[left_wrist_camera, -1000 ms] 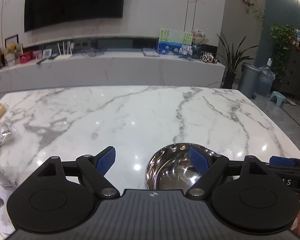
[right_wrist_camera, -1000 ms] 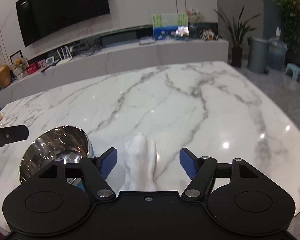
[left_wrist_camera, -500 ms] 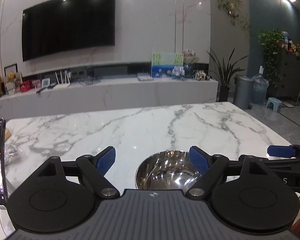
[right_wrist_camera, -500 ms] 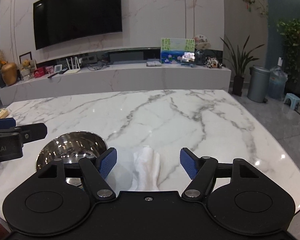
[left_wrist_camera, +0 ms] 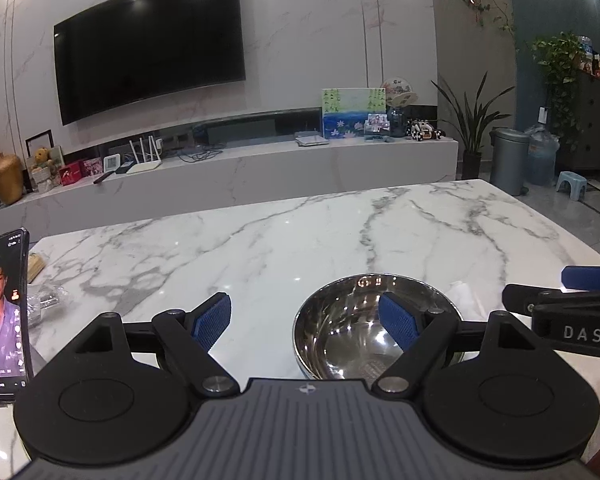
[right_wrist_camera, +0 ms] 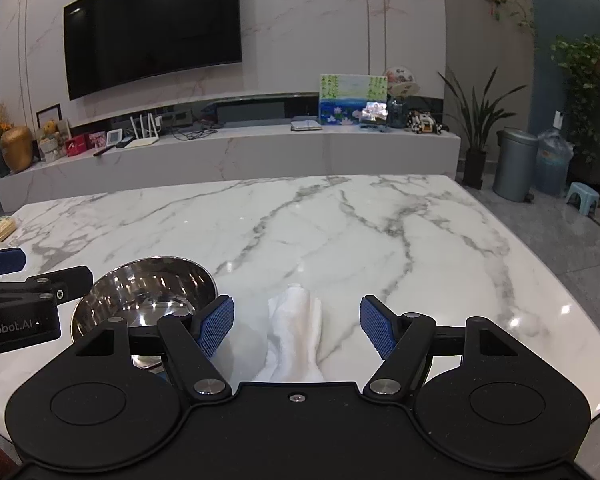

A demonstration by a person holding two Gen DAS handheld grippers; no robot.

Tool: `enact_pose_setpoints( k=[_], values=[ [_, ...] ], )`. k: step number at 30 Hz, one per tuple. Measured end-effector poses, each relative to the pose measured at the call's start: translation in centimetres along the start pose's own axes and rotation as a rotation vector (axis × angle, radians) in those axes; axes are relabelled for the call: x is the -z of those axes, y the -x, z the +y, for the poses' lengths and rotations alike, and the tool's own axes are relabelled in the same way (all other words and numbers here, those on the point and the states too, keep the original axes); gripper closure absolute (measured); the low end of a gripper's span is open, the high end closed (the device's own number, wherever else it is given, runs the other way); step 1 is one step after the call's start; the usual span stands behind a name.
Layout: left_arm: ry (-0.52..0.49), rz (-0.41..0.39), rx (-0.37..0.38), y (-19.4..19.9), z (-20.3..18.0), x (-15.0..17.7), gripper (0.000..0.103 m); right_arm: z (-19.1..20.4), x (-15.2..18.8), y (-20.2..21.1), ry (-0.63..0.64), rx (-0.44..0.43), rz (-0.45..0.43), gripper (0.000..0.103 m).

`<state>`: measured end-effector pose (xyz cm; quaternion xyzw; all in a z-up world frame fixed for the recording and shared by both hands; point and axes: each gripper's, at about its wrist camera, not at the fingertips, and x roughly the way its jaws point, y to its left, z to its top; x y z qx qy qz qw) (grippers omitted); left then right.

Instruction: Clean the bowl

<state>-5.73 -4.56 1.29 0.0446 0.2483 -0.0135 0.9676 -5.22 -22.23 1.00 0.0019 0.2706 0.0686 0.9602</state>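
A shiny steel bowl (left_wrist_camera: 352, 320) stands on the white marble table (left_wrist_camera: 300, 240), near its front edge. My left gripper (left_wrist_camera: 306, 320) is open; its right pad sits in front of the bowl and the left pad is over bare table. The bowl also shows in the right wrist view (right_wrist_camera: 140, 292), at the left. A folded white cloth (right_wrist_camera: 296, 332) lies on the table right of the bowl. My right gripper (right_wrist_camera: 296, 326) is open, its pads on either side of the cloth, above it.
A phone (left_wrist_camera: 4, 312) with a lit screen stands at the table's left edge, with crinkled plastic (left_wrist_camera: 44, 304) beside it. The table's right edge drops to a grey floor with a bin (right_wrist_camera: 514, 164) and a stool (right_wrist_camera: 584, 198).
Both cameras have tilted up, so more of the room and the TV shows. The bowl and cloth lie where they were. Both grippers stay open.
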Motion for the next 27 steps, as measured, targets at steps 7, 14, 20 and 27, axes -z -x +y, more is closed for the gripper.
enact_pose_setpoints(
  k=[7, 14, 20, 27],
  values=[
    [0.006, 0.006, 0.021, 0.0, 0.1, 0.1, 0.022, 0.1, 0.3, 0.1, -0.004, 0.005, 0.004, 0.035],
    [0.016, 0.012, 0.026, 0.0, 0.3, 0.1, 0.022, 0.0, 0.4, 0.0, -0.015, 0.004, 0.015, 0.035],
    [0.023, 0.018, 0.025, -0.1, 0.4, 0.0, 0.022, 0.1, 0.4, -0.2, -0.01, 0.001, 0.022, 0.035],
    [0.025, 0.027, 0.031, -0.2, 0.5, 0.1, 0.022, -0.2, 0.1, -0.9, -0.005, -0.004, 0.026, 0.035]
  ],
)
